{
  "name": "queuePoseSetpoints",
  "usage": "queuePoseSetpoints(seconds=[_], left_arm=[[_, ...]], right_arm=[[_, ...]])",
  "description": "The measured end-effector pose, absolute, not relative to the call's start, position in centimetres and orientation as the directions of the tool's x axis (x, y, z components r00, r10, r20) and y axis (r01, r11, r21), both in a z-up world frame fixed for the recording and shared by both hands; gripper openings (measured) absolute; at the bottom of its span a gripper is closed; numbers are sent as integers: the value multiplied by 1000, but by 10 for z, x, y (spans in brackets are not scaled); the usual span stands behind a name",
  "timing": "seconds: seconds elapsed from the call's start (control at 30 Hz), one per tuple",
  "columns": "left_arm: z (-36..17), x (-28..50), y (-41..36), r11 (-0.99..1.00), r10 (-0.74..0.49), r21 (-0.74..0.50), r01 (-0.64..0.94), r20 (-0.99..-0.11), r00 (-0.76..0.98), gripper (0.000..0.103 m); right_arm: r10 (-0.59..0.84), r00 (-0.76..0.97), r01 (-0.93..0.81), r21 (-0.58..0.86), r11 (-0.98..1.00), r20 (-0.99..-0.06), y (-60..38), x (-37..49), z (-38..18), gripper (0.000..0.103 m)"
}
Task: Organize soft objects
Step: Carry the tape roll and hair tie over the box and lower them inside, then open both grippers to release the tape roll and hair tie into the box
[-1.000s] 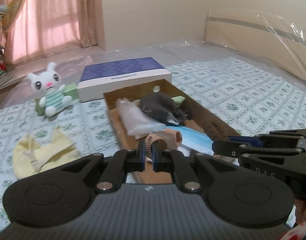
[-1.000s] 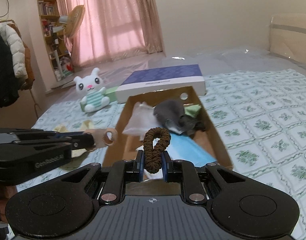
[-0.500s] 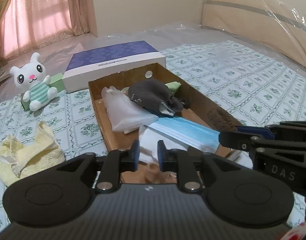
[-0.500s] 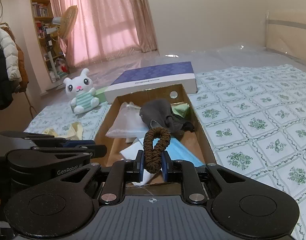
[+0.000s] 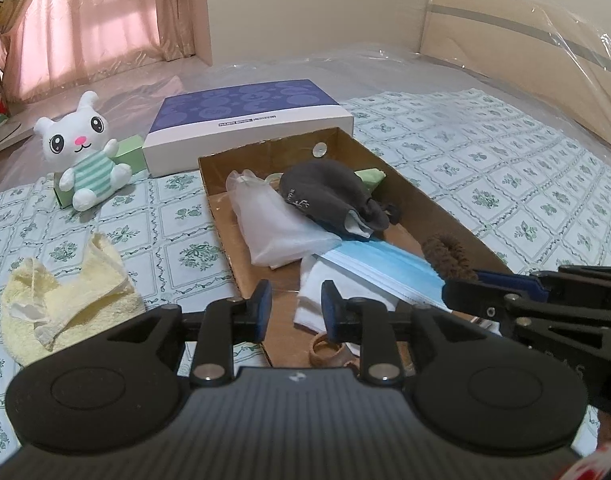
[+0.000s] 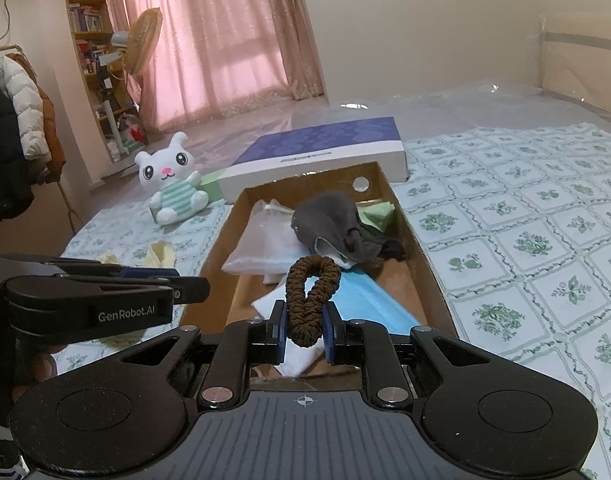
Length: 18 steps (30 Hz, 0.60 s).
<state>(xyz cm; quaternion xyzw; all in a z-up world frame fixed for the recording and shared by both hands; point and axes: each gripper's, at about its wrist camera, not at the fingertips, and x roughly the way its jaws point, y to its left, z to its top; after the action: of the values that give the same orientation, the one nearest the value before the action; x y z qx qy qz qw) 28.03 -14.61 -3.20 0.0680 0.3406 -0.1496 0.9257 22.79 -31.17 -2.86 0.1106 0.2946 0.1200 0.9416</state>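
Note:
A cardboard box [image 5: 437,216] [image 6: 421,276] lies on the patterned bed. It holds a grey cloth [image 5: 325,196] [image 6: 333,224], a clear bag [image 5: 273,224], blue face masks [image 5: 381,272] [image 6: 369,304] and white tissue. My left gripper [image 5: 295,310] is open over the box's near end; a tan hair tie [image 5: 329,354] lies in the box just below its fingers. My right gripper [image 6: 305,334] is shut on a brown scrunchie [image 6: 311,300] [image 5: 445,256] above the box's near end.
A white plush rabbit [image 5: 83,152] [image 6: 171,178] sits far left by a small green box. A yellow towel [image 5: 61,300] lies left of the cardboard box. A blue-and-white flat box [image 5: 245,120] [image 6: 325,152] lies behind it. Plastic sheeting covers the far bed.
My left gripper opened and dropped the tan hair tie into the box's near end. My right gripper kept hold of the brown scrunchie and moved slightly forward.

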Motion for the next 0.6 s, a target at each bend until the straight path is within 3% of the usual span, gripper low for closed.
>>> queuePoseSetpoints(seconds=[0.13, 0.2, 0.27, 0.3, 0.6], left_arm=[[-32, 281, -146, 946, -231, 24, 324, -651, 723, 24], [-32, 280, -146, 947, -229, 24, 322, -651, 723, 24], [-32, 281, -145, 947, -227, 24, 319, -653, 723, 24], [-32, 281, -144, 948, -225, 23, 317, -653, 723, 24], [-31, 275, -138, 949, -232, 5, 314, -660, 714, 27]], right_arm=[[295, 807, -170, 277, 946, -512, -308, 234, -28, 18], [304, 814, -185, 276, 943, -495, -306, 237, -27, 30], [307, 821, -186, 284, 941, -481, -306, 241, -28, 56], [308, 822, -184, 288, 940, -479, -306, 243, -29, 59], [283, 797, -151, 278, 949, -534, -313, 234, -37, 62]])
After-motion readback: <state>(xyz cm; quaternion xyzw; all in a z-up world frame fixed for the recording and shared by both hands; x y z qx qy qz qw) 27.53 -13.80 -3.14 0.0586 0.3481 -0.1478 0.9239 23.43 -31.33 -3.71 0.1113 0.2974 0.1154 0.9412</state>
